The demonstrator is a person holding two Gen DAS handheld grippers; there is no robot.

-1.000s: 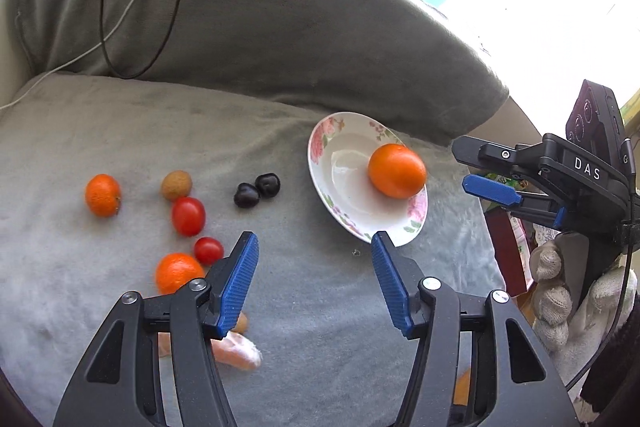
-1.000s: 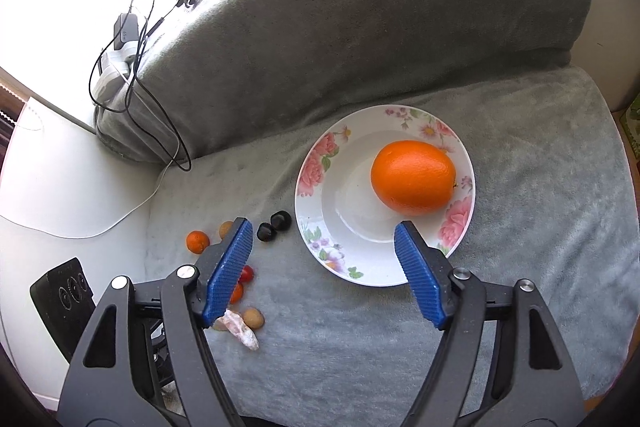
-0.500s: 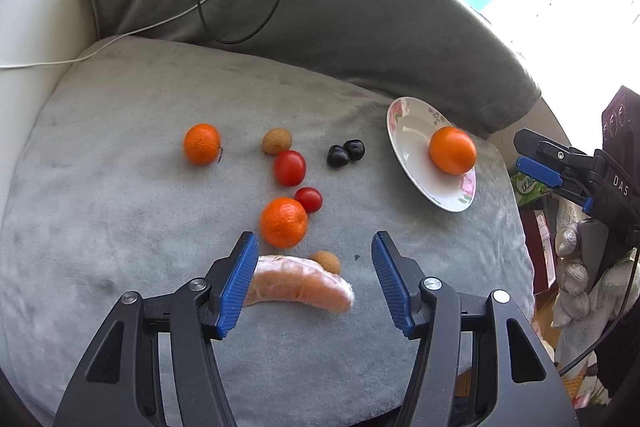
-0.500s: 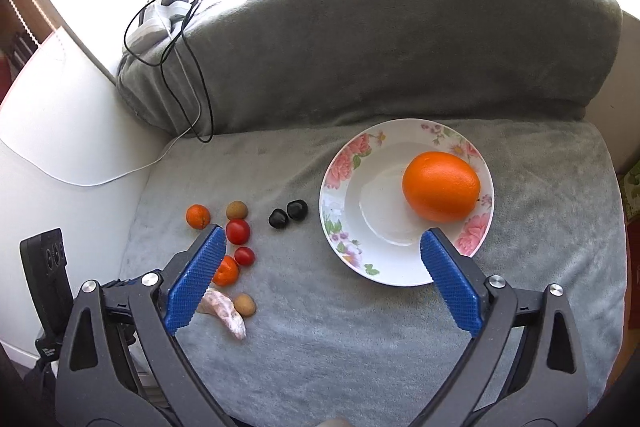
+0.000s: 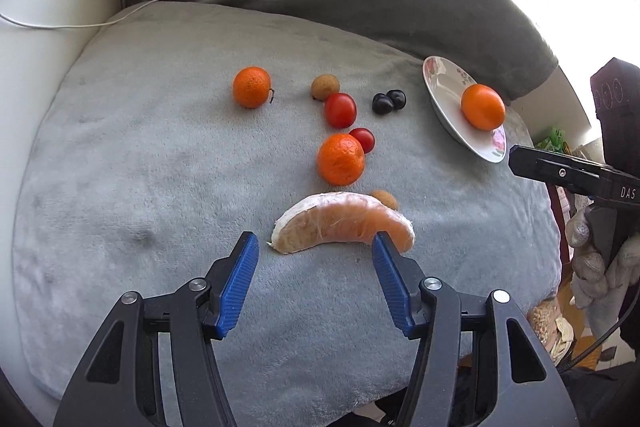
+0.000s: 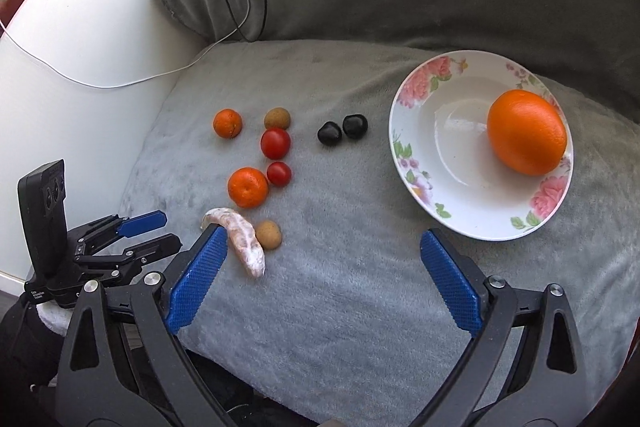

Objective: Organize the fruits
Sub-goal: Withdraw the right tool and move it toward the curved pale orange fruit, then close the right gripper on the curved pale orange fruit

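Two grippers hang over a gray blanket (image 6: 360, 287), both with jaws apart and nothing between them: the left gripper (image 5: 316, 267) is partly open just in front of a peeled pink fruit slice (image 5: 340, 227), and the right gripper (image 6: 320, 267) has just been opening and now stands very wide. Past the slice lie two small oranges (image 5: 341, 159), two red tomatoes (image 5: 340, 110), two brown fruits (image 5: 325, 87) and two dark fruits (image 5: 389, 102). Farther right, a big orange (image 6: 526, 131) sits in a flowered plate (image 6: 440, 147).
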